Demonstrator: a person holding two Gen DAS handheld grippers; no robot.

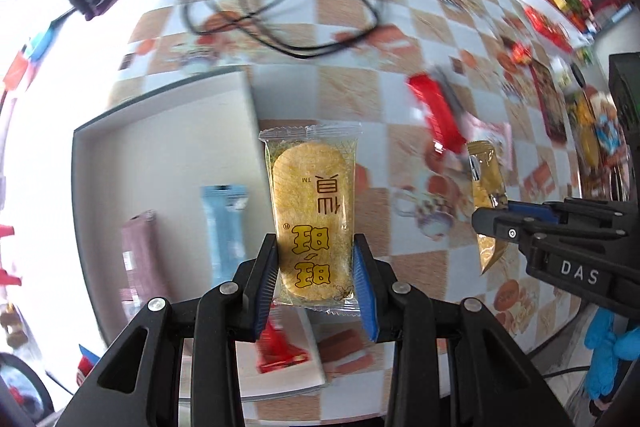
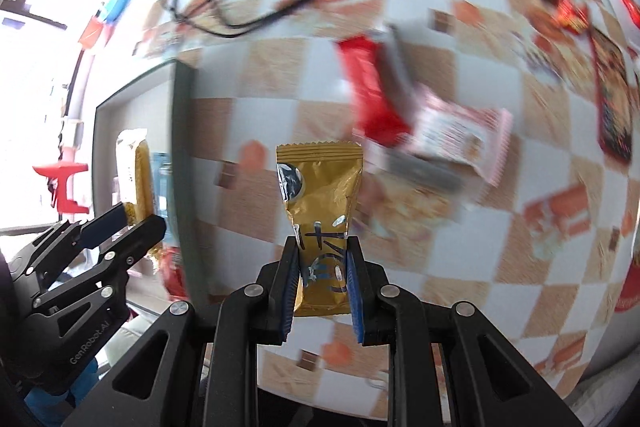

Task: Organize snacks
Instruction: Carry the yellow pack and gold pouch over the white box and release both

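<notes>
My left gripper point(image 1: 316, 267) is shut on a clear packet with a yellow rice cracker point(image 1: 310, 203), held above the right edge of a white tray point(image 1: 160, 131). The tray holds a light blue packet point(image 1: 224, 223), a mauve packet point(image 1: 140, 259) and red and brown packets near its front. My right gripper point(image 2: 323, 275) is shut on a gold packet point(image 2: 320, 195), held above the checkered tablecloth, right of the tray point(image 2: 132, 95). The left gripper with the cracker packet point(image 2: 134, 183) shows at the left of the right wrist view; the right gripper point(image 1: 490, 223) shows at the right of the left wrist view.
A black cable with a power adapter point(image 1: 280, 7) lies at the far side of the table. A red packet point(image 2: 370, 83), a pink-white packet point(image 2: 460, 135) and a grey one lie right of the tray. More snacks point(image 1: 556, 103) lie at the far right.
</notes>
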